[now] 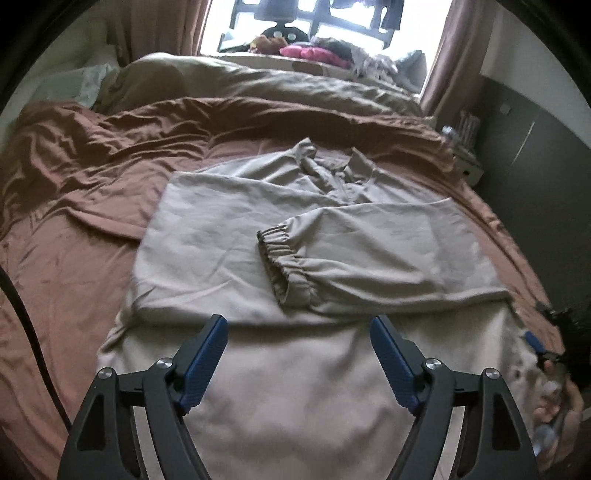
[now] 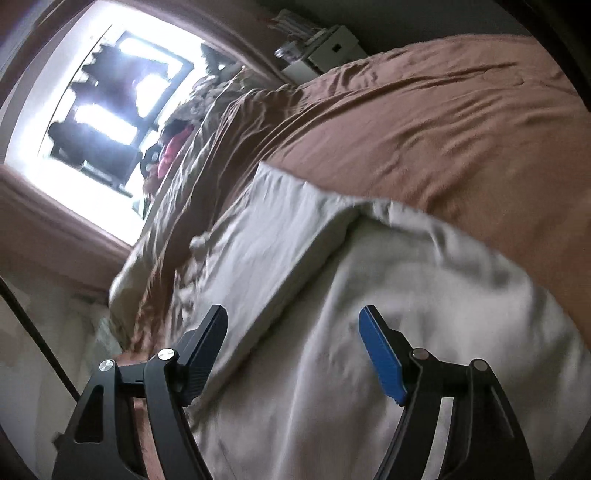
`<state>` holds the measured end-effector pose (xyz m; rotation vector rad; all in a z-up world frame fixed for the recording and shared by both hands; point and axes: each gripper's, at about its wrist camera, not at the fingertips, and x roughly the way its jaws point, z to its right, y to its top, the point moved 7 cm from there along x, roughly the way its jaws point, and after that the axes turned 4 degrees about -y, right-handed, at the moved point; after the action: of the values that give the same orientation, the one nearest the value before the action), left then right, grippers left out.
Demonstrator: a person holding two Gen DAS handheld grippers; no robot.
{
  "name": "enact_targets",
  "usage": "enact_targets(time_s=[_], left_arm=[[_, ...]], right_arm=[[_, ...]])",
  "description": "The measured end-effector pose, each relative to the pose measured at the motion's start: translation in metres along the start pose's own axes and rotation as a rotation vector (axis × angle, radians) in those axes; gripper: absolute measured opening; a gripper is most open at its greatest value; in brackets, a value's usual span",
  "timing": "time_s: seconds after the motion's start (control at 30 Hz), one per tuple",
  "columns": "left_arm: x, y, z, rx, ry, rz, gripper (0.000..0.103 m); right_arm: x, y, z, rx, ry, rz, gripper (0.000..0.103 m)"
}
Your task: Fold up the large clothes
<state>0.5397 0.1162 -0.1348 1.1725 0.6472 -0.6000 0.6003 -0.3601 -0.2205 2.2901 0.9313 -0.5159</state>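
A big bed (image 1: 92,206) fills most of the view, and it wears a wrinkly brown cover. At its far end lies a puffy tan blanket (image 1: 258,85). Past that blanket is a bright window (image 1: 314,29) with brown curtains at both sides, and a heap of colourful things sits on the sill.

The pale beige garment (image 1: 207,236) lies spread flat in the middle of the bed. Its collar (image 1: 343,166) is at the end nearer the window. One long sleeve is folded across the body of the garment, and the sleeve's gathered cuff (image 1: 284,266) rests near the middle of the garment. The bottom part of the garment reaches to the near edge of the bed.

The left gripper (image 1: 297,358) hovers over that bottom part of the garment. Its blue fingers (image 1: 205,363) stand wide apart, with no cloth pinched between them.

The right gripper (image 2: 293,354) is tipped sideways over the garment's right edge, where the cloth meets the brown cover. Its fingers (image 2: 384,360) are wide apart too, and they grip nothing. That view is blurry. A hand (image 1: 561,402) shows at the right side of the garment.
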Motion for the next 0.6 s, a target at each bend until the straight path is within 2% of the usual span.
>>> enact_targets(time_s=[0.23,0.37,0.53,0.6], left_arm=[[-0.068,-0.028,-0.009,-0.037,0.005,0.060,0.082],[-0.106,-0.046,-0.014,-0.042,0.001,0.123,0.082],[-0.149,-0.076,-0.014,-0.056,-0.030,0.155,0.082],[-0.170,-0.089,-0.015,-0.058,-0.019,0.195,0.082]], right_arm=[[-0.055,-0.024,-0.013,-0.109,-0.036,0.007,0.072],[-0.094,-0.038,-0.018,-0.177,-0.036,0.024,0.072],[-0.133,-0.058,-0.008,-0.224,-0.053,-0.020,0.073],[-0.155,-0.064,-0.003,-0.244,-0.057,-0.009,0.076]])
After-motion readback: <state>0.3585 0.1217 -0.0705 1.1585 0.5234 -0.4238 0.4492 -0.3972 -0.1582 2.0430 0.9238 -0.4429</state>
